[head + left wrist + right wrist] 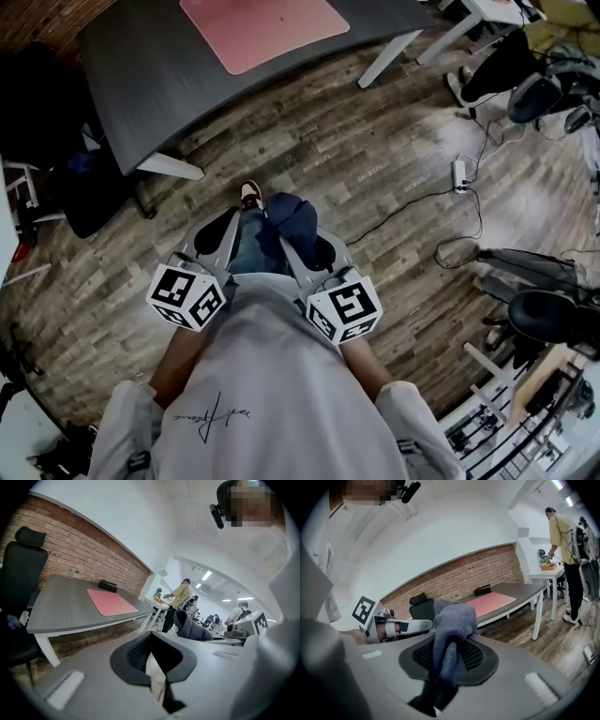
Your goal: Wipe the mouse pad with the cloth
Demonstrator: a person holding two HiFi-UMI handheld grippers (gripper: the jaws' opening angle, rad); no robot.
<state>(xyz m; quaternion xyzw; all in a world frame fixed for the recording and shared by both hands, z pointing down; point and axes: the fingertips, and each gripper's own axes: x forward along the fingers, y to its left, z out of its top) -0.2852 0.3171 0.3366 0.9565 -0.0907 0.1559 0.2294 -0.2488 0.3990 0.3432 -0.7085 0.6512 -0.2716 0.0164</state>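
Standing well apart from the desk (141, 89), you have not yet started wiping; the step in hand looks like the carry.

- Cloth (452, 625): blue-grey, bunched, clamped between the jaws of the right gripper (449, 656), its loose top flopping over the tips.
- Left gripper (149, 641): jaws drawn together at the tips, nothing between them; only a sliver of floor shows through lower down.
- Mouse pad (264, 28): pink, lying flat on the desk, bare, far from both grippers.
- Next move, as judged: walk in, bring the right gripper down over the pad and lay the cloth's loose fold flat on it.
- Hard to make out: the pad's far edge is cut off in the head view; a dark item (108, 586) behind the pad cannot be identified; the cloth's lower end is lost in the jaws.
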